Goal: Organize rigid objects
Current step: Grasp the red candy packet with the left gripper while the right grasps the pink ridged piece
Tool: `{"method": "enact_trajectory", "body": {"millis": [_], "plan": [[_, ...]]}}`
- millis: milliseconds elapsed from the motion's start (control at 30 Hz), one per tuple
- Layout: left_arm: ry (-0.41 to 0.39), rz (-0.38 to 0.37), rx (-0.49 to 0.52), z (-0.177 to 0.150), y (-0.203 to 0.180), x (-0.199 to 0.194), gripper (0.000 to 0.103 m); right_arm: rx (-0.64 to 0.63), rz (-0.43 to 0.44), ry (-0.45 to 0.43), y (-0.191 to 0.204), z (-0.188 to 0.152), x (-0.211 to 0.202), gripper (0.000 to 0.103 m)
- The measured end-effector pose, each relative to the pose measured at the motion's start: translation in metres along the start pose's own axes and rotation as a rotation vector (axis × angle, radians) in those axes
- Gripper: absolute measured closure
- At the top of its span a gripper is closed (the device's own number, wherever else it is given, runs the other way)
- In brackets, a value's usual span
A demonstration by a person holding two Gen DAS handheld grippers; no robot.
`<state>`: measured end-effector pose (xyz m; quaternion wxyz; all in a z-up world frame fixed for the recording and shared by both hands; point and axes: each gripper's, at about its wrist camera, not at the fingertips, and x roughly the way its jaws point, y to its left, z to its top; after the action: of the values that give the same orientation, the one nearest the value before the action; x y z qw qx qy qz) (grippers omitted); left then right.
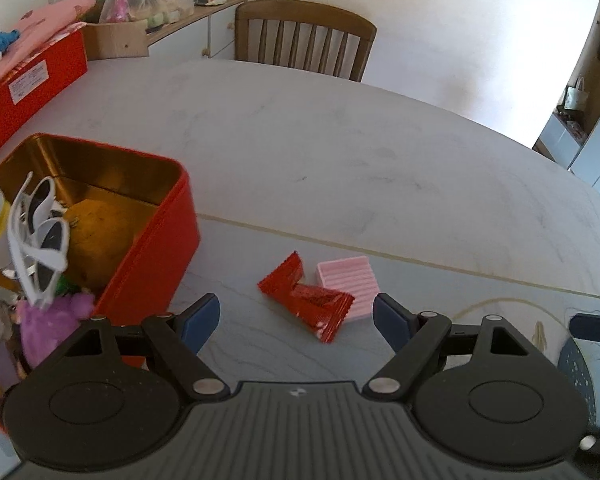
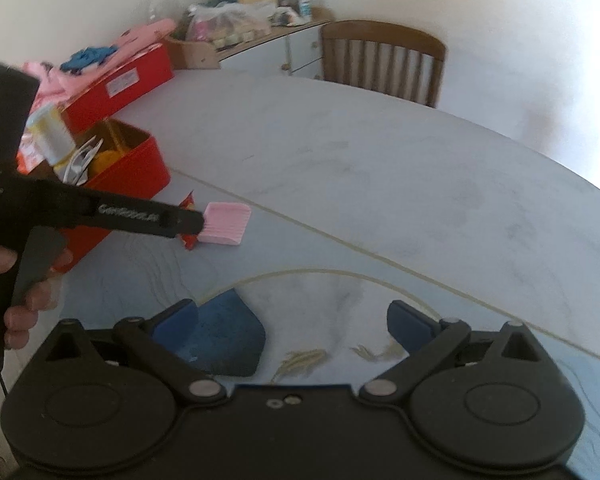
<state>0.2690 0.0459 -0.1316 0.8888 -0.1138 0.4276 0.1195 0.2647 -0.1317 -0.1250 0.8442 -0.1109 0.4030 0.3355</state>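
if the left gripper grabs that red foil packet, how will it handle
The red foil packet looks thin and crinkled, so probably light and floppy. Its glossy film may slip between the pads. It overlaps the pink ridged block, so lifting might nudge that.

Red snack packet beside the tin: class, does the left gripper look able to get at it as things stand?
Probably yes. The left gripper is open, with the red snack packet on the table just ahead between its fingers. Nothing lies between them; the packet overlaps the pink block, which may get nudged.

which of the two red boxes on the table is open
The nearer red tin box, gold-lined and holding white sunglasses; the far red box is shut under pink cloth.
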Motion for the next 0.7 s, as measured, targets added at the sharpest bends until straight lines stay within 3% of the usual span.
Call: {"method": "enact_trajectory", "body": {"millis": [300,633,700], "plan": [[0.021,-0.016,-0.032,0.004,0.004,0.017,0.024,-0.123,0.058,0.033,0.008,0.014,0.029,0.009],[0.026,-0.062,-0.062,0.004,0.016,0.017,0.068,-0.247,0.115,0.027,0.024,0.030,0.055,0.013],[0.024,-0.067,-0.060,0.004,0.016,0.015,0.072,-0.283,0.128,0.026,0.028,0.034,0.060,0.014]]}}
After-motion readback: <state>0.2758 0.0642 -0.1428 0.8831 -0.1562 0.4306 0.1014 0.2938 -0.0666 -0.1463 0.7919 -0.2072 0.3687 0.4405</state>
